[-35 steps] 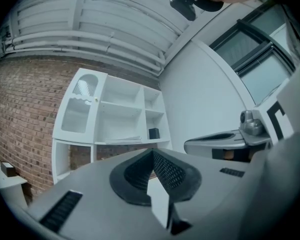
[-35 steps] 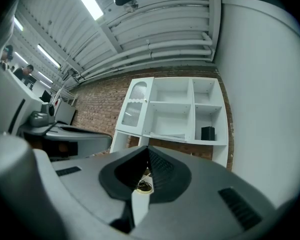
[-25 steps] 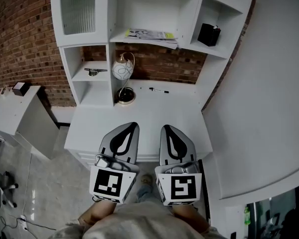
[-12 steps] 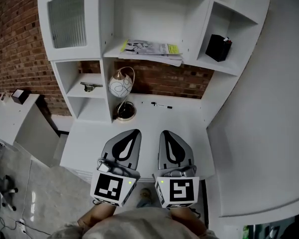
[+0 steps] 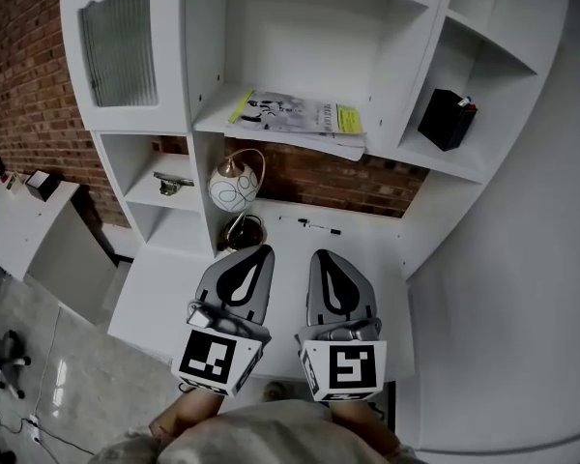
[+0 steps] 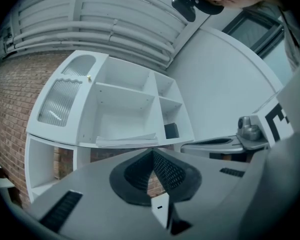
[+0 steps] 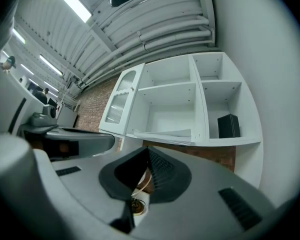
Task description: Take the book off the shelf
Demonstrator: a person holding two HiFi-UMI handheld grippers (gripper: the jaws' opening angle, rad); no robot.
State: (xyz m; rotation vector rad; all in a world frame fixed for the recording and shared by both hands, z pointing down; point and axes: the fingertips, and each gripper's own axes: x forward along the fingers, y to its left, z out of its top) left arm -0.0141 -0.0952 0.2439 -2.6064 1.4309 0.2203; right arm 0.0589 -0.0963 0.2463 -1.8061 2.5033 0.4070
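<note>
Zero done yet, looks like: book (image 5: 295, 116) lying flat on the middle shelf (image 5: 213, 116), left gripper (image 5: 254, 254) and right gripper (image 5: 324, 257) both pressed together on nothing, low over the desk (image 5: 372, 259), well short of it.

Shelf unit (image 5: 300, 37) was white; book (image 5: 295, 116) was white with black print, yellow edge and label; box (image 5: 448, 119) was black; lamp globe (image 5: 236, 186) was white with dark swirled lines; wall (image 5: 19, 66) showed red-brown brick pattern
</note>
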